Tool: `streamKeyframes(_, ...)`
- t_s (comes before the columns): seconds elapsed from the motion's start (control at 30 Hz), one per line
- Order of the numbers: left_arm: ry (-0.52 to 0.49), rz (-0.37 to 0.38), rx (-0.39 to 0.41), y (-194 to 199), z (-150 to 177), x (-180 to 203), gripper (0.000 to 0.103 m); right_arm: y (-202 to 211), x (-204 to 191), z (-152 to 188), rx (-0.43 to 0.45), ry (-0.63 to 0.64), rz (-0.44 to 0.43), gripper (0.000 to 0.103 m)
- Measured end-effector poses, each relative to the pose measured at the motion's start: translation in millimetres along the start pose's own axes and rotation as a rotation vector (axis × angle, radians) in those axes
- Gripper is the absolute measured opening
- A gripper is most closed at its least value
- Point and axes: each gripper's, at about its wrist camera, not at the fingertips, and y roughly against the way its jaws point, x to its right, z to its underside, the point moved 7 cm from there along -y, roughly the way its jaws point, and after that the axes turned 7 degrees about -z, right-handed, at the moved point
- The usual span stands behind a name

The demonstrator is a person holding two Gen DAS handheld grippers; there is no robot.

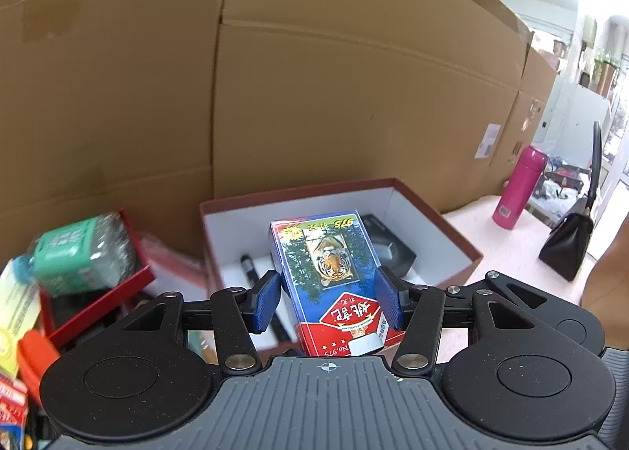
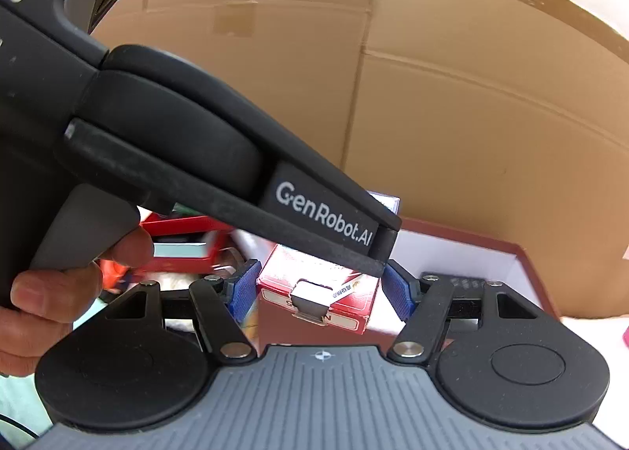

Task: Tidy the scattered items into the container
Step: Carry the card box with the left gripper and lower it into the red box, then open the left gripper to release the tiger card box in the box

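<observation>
My left gripper (image 1: 328,300) is shut on a blue pack of playing cards (image 1: 326,273) with a tiger picture, its blue pads pressing both long sides. The pack hangs over the maroon container (image 1: 298,190), which has a white inside and holds a black pen (image 1: 249,273) and a black object (image 1: 393,245). In the right wrist view my right gripper (image 2: 322,292) is shut on a red card pack (image 2: 283,316), just short of the container's rim (image 2: 471,237). The black housing of the other gripper (image 2: 196,135) crosses this view and hides most of the container.
Tall cardboard boxes (image 1: 354,96) wall off the back. A red tray (image 1: 98,304) with a green-labelled bottle (image 1: 78,253) lies left of the container. A pink flask (image 1: 519,186) and a black handbag (image 1: 570,241) stand at the right. A person's hand (image 2: 59,292) grips a handle.
</observation>
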Motion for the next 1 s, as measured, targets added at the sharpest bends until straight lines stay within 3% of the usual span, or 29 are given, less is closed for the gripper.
streamKeyframes(0.47, 0.011, 0.08, -0.136, -105, -16, 15, 0.055, -66, 69, 11, -0.158, 0.016, 0.022, 0.072)
streamKeyframes(0.73, 0.008, 0.065, -0.232, -146, -9, 14, 0.056, -99, 90, 23, -0.247, -0.072, -0.033, 0.072)
streamKeyframes(0.87, 0.007, 0.055, -0.282, -160, -4, 12, 0.061, -113, 94, 28, -0.299, -0.103, -0.057, 0.073)
streamKeyframes(1.0, -0.007, 0.046, -0.293, -167, -1, 12, 0.063, -123, 96, 31, -0.341, -0.126, -0.066, 0.073)
